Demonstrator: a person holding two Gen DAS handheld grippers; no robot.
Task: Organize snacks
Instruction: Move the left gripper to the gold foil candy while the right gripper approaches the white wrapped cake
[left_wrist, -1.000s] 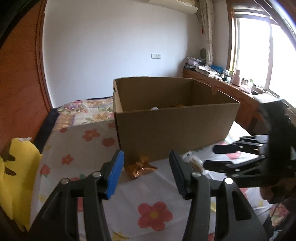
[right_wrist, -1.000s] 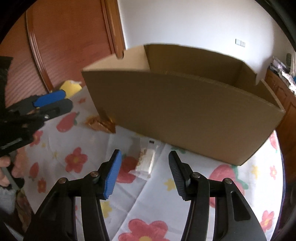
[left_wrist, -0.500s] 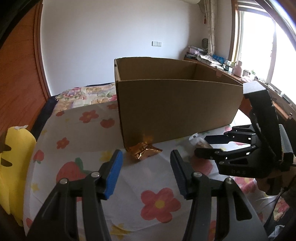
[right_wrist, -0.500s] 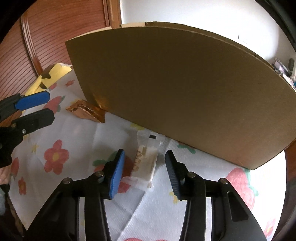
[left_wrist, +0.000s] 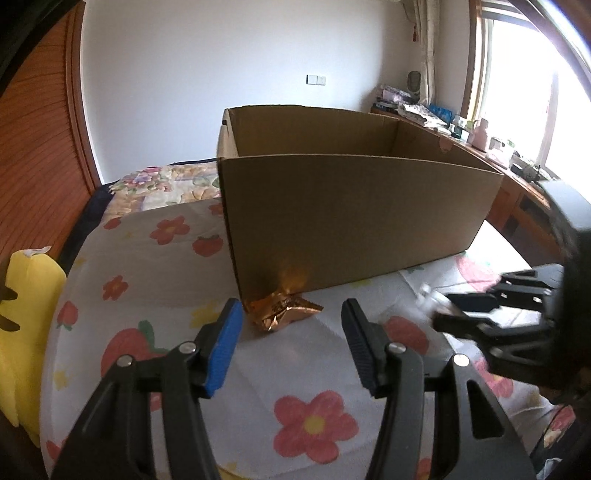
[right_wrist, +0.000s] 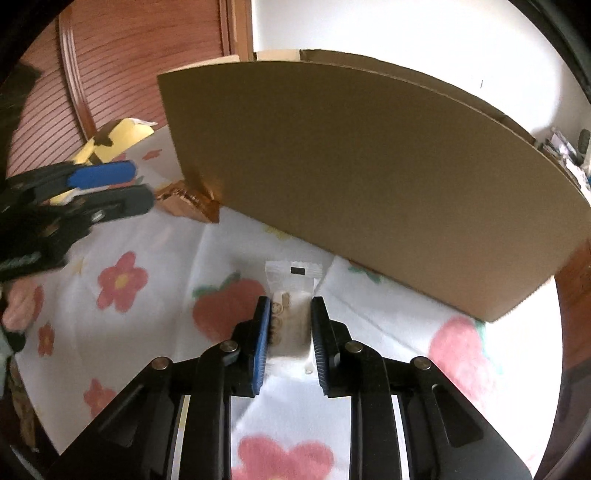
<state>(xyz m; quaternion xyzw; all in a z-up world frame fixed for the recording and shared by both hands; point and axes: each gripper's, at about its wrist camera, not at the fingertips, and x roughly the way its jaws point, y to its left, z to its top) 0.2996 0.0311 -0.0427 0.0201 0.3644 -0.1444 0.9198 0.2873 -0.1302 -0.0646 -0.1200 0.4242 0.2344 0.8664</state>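
My right gripper (right_wrist: 288, 328) jaws have just clamped the clear-wrapped white snack bar (right_wrist: 291, 295); left gripper (left_wrist: 291, 347) jaws gape toward the crumpled gold foil packet (left_wrist: 282, 312) at twelve o'clock.

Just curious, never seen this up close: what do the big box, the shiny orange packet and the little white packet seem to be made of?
Box: plain brown cardboard, matte, with a raw cut rim.
Orange packet: probably metallic foil or foil-coated plastic; it is crinkled and throws a glow on the box wall.
White packet: thin plastic film, partly see-through, with crimped ends; the right gripper has just been closing and now pinches it.
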